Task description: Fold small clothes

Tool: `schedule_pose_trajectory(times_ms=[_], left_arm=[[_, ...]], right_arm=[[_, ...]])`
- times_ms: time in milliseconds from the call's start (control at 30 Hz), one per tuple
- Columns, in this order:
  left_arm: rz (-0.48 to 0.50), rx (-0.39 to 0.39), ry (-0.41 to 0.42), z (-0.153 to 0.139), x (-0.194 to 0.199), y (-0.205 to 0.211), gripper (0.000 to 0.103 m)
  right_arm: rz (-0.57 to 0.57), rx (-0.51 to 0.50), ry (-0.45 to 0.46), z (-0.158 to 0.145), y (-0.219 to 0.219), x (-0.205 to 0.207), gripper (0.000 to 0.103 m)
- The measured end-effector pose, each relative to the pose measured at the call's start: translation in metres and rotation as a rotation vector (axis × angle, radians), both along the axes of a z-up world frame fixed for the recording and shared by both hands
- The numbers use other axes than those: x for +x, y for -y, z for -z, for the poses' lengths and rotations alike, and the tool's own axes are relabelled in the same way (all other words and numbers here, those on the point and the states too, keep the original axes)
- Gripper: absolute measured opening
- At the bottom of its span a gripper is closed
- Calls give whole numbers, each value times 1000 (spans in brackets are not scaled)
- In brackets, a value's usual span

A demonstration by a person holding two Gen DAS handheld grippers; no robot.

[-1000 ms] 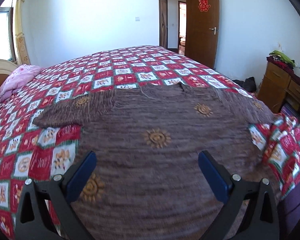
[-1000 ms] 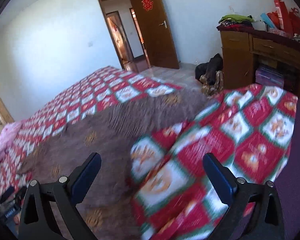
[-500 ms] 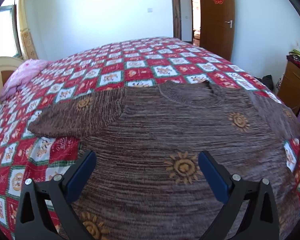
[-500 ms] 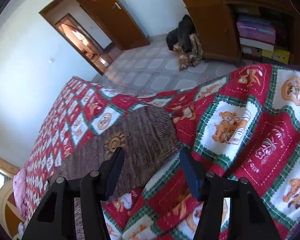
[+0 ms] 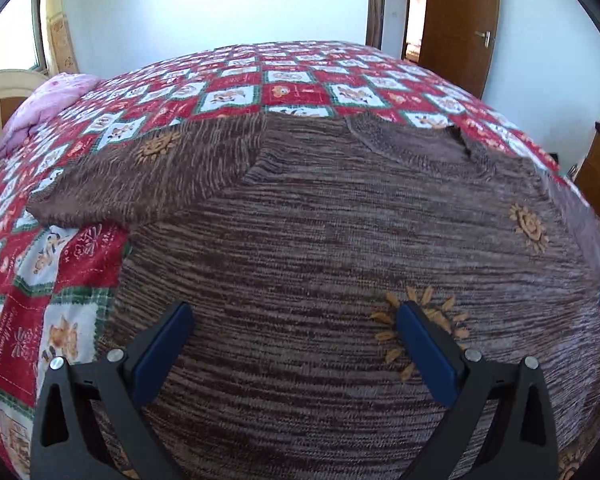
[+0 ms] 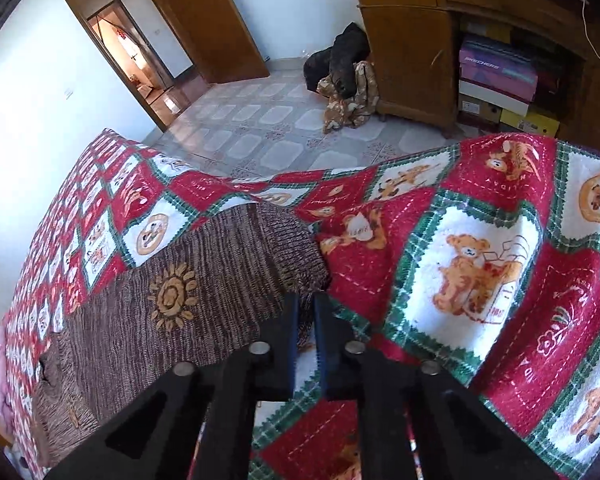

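Your right tool (image 6: 306, 312) has just been closing and its dark blue pads now pinch the cuff of the brown knitted sweater with orange sun motifs (image 6: 172, 300), whose sleeve stretches away ahead and to its left over the bed's red, white and green teddy-bear quilt (image 6: 480, 264). Your left tool (image 5: 292, 316) stands wide apart and grips nothing, poised over the sweater's body with the collar far ahead of it and one sleeve to its front left. Beyond your right tool, the wooden cabinet (image 6: 412, 40) has an open compartment holding stacked shoe boxes (image 6: 496, 76).
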State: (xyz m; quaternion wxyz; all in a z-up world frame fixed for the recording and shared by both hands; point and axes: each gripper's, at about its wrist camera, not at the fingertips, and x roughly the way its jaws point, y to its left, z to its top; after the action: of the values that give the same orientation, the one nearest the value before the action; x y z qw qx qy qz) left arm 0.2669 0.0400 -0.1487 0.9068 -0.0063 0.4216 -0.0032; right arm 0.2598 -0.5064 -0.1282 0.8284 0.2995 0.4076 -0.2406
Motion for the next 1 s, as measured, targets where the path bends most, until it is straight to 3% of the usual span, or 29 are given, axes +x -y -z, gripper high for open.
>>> schedule_pose_trajectory(times_ms=[100,267,400,533,667,767,1000], left_arm=[[11,-3,-1,1,1,1,103],[28,-22,-4,-5,1,-1,103],[29,-59,19,-16,-1,-9,103],[19,-73,49,-26,-3,-20,103],[3,-61,66,-30,-5,-31,103],[-14,-56,65,-29,-7,-42,103],[-15,-51,46,-21,-8,-53,103]], right_arm=[[-9,0,16,-8,-5,1,5],[-100,-57,95,-48,-42,11,4],[-244,-57,170,-83,-100,30,4],[-419,-25,217,-98,-177,55,4],[-577,44,226,-84,-260,79,4],[-669,96,206,-55,-318,90,4],[-807,241,145,14,-378,95,7]])
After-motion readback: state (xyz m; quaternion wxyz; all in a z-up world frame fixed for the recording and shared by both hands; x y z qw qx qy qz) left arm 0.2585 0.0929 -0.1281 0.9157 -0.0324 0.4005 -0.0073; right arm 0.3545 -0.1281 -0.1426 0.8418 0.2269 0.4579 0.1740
